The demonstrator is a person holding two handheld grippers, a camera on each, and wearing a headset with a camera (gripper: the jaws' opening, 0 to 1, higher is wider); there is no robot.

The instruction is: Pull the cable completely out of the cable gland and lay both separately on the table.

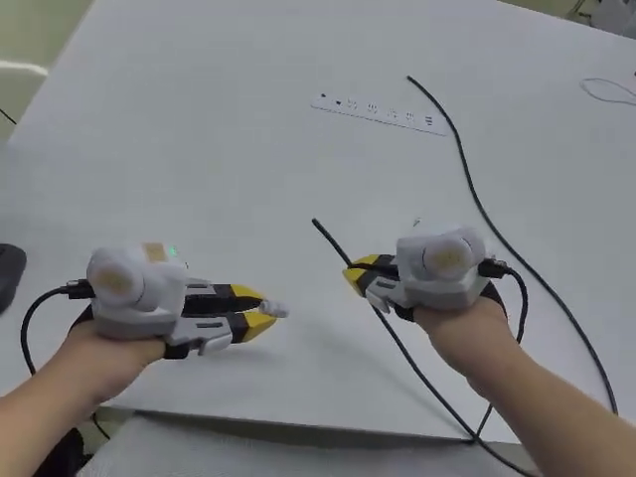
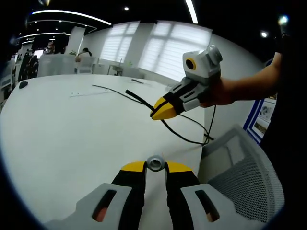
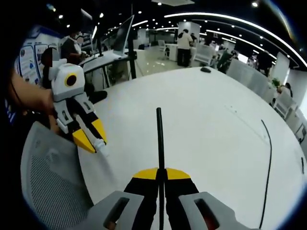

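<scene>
My left gripper (image 1: 260, 310) is shut on a small pale grey cable gland (image 1: 275, 312), which sits between its yellow tips in the left gripper view (image 2: 155, 163). To its right, my right gripper (image 1: 354, 273) is shut on a thin black cable (image 1: 328, 238). The cable's free end sticks out past the tips in the right gripper view (image 3: 159, 139), and its other part trails down toward the table's near edge. Gland and cable are apart, with a gap of bare table between the two grippers. Both grippers hover just above the white table (image 1: 199, 149).
A white power strip (image 1: 378, 109) lies at the far middle of the table. A second long black cable (image 1: 477, 209) runs from near it toward the near right edge. A grey mesh chair (image 2: 240, 167) stands at the near edge.
</scene>
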